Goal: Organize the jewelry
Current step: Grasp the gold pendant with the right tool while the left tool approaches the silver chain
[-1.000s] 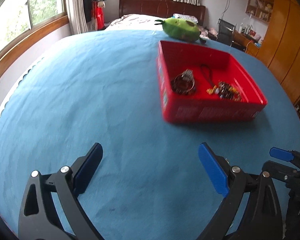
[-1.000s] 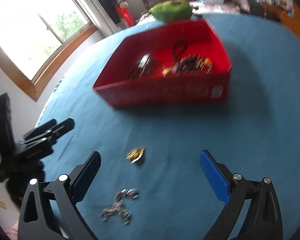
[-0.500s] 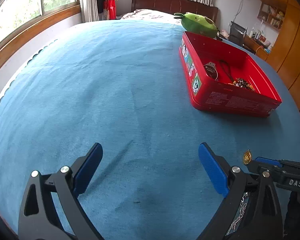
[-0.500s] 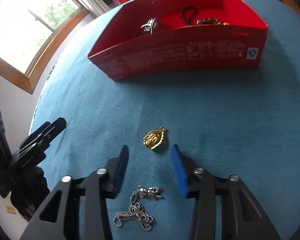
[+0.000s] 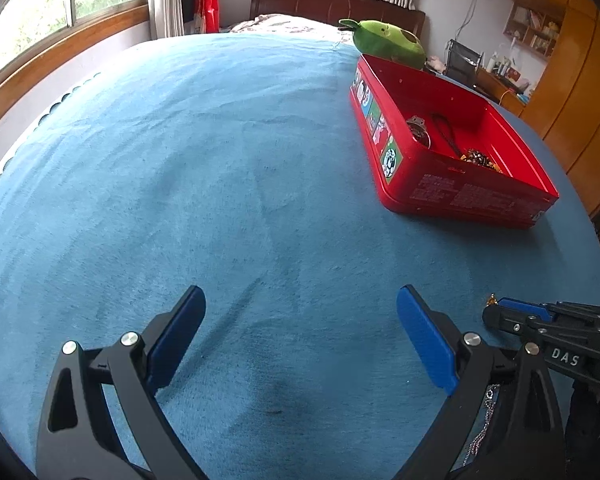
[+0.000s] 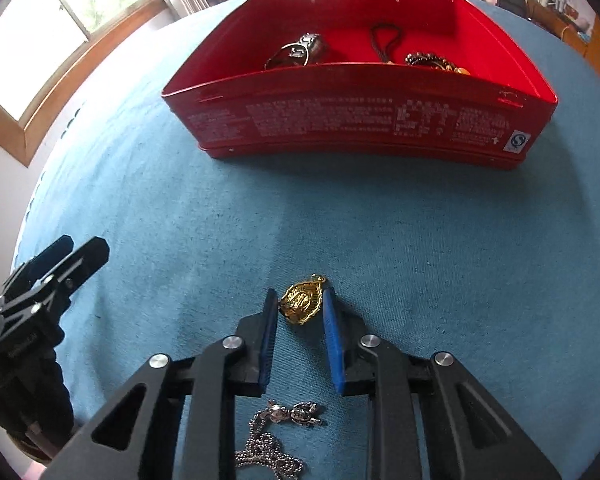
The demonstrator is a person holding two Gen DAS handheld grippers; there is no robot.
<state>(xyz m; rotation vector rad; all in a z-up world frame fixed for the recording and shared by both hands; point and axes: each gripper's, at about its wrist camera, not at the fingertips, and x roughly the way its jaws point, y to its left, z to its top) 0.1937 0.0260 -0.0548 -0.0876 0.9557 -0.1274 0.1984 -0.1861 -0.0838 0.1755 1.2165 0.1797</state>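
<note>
A gold pendant [image 6: 301, 303] lies on the blue cloth between the blue pads of my right gripper [image 6: 300, 300], which has closed in on both sides of it. A silver chain [image 6: 278, 436] lies under that gripper. The red tin [image 6: 356, 120] ahead holds a watch [image 6: 300, 52], a black cord [image 6: 384, 40] and a bead bracelet [image 6: 432, 61]. My left gripper [image 5: 296, 320] is open and empty over bare cloth. The right gripper [image 5: 512, 312] shows in the left wrist view at the right, with the tin [image 5: 460, 192] beyond.
A green plush toy [image 5: 388, 42] lies behind the tin at the far edge. The round table has blue cloth [image 5: 220, 160]. A window is at the left, wooden cabinets at the right. The left gripper [image 6: 48, 276] appears at the left of the right wrist view.
My right gripper has lowered to the pendant and its fingers have narrowed from wide open to close around it. The left gripper has drawn back from the tin, staying open.
</note>
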